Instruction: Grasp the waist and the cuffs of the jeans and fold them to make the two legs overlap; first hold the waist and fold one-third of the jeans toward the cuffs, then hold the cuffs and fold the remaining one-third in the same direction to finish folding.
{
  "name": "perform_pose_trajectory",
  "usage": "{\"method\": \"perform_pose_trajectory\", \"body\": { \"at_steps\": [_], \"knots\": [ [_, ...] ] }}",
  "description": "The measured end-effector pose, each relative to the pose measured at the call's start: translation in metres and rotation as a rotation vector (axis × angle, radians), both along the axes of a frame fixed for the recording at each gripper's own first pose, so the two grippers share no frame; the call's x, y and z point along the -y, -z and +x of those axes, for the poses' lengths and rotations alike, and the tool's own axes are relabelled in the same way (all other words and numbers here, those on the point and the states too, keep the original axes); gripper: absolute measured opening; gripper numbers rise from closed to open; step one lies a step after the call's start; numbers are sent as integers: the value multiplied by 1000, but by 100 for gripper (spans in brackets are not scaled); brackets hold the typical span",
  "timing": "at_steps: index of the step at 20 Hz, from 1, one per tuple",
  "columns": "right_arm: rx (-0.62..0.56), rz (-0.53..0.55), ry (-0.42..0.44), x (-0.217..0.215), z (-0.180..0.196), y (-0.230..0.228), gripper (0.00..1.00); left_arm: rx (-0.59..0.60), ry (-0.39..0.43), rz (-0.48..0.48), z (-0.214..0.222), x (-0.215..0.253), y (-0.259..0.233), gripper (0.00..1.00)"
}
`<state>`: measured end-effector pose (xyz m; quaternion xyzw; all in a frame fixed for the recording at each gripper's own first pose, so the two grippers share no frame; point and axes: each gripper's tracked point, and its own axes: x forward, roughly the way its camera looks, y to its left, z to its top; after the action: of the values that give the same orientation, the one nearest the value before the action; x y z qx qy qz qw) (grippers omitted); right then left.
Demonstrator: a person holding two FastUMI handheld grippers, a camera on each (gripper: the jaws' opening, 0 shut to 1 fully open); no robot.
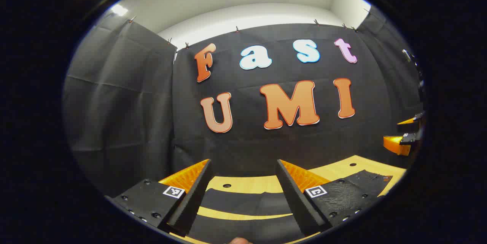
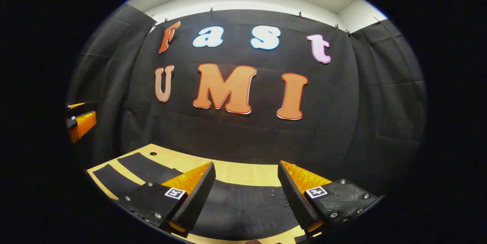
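Note:
Black jeans (image 1: 243, 203) lie flat on the wooden table (image 1: 247, 183). In the left gripper view two dark leg bands run side by side with a strip of wood between them. My left gripper (image 1: 243, 164) hovers open above them, holding nothing. In the right gripper view the wider part of the jeans (image 2: 243, 202) spreads under my right gripper (image 2: 246, 165), which is also open and empty, and the two legs run off to the left (image 2: 140, 166). The right gripper (image 1: 403, 139) also appears at the right edge of the left gripper view. The left gripper (image 2: 81, 122) appears at the left edge of the right gripper view.
The table (image 2: 243, 171) ends close to the black cloth wall behind it. Small round holes (image 1: 227, 185) dot the tabletop. Bare wood lies between the jeans and the wall.

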<state>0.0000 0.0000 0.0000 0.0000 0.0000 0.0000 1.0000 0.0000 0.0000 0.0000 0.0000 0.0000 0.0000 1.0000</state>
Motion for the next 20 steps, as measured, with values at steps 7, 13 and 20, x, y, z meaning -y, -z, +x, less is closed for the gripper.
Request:
{"method": "perform_pose_trajectory", "body": {
  "at_steps": [7, 13, 20],
  "knots": [
    [33, -7, -84, -8, 36, -8, 99, -38, 0, -28, 34, 42, 4, 100],
    [-6, -10, -91, 9, 50, 17, 99, -67, -64, -38, 55, 42, 15, 100],
    [-87, 11, -23, 34, 70, 39, 99, -186, -89, -66, 87, 18, 52, 100]
  ]
}}
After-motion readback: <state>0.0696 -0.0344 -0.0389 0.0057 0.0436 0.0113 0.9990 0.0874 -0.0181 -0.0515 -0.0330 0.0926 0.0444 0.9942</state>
